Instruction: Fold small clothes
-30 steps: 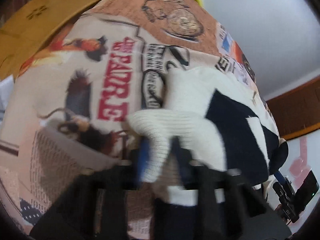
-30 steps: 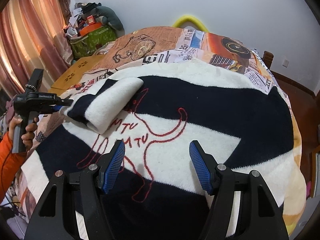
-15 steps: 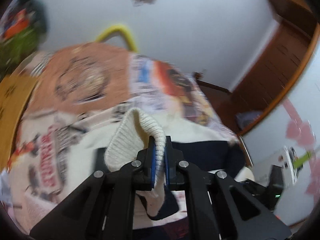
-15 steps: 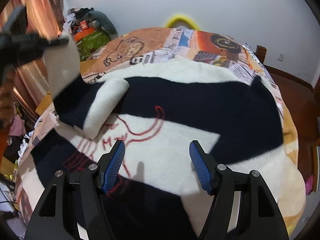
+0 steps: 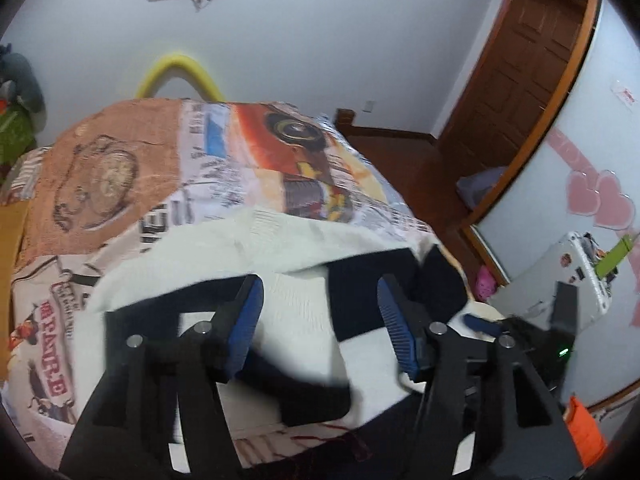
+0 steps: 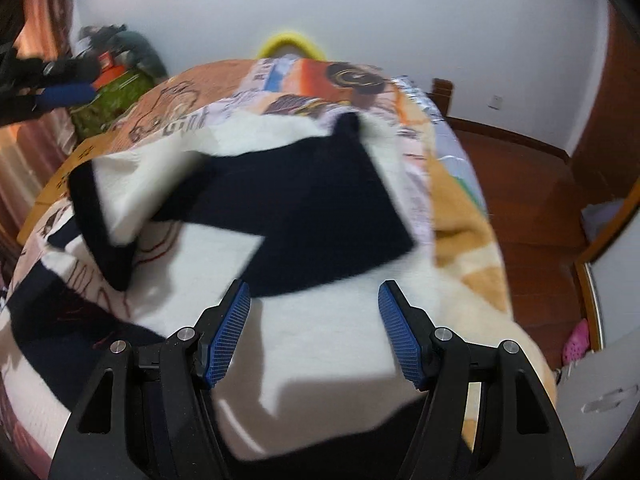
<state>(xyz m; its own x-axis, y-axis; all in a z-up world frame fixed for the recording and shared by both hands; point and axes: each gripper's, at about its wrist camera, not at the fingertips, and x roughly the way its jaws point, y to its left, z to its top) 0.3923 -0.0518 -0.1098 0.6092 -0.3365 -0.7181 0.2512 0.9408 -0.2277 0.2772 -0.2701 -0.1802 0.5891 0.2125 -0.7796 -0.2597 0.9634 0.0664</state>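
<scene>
A white and navy block-patterned knit sweater (image 6: 320,312) with red line embroidery lies spread on the bed; it also shows in the left wrist view (image 5: 280,264). Its left sleeve (image 6: 120,200) lies folded in over the body. My left gripper (image 5: 320,320) is open and empty above the sweater; it also shows at the upper left of the right wrist view (image 6: 60,80). My right gripper (image 6: 314,328) is open and empty, low over the sweater's near white part; it also shows at the right of the left wrist view (image 5: 500,328).
The bed carries a printed bedspread (image 5: 120,168) with a yellow hoop (image 5: 176,72) at its far end. A wooden door (image 5: 512,88) and wooden floor (image 6: 520,184) are to the right. Clutter and a curtain (image 6: 40,80) stand at the left.
My left gripper held the white sleeve cuff, lifted it across the sweater and let go; it is now open. The sleeve now lies folded over the body. My right gripper stayed open.
</scene>
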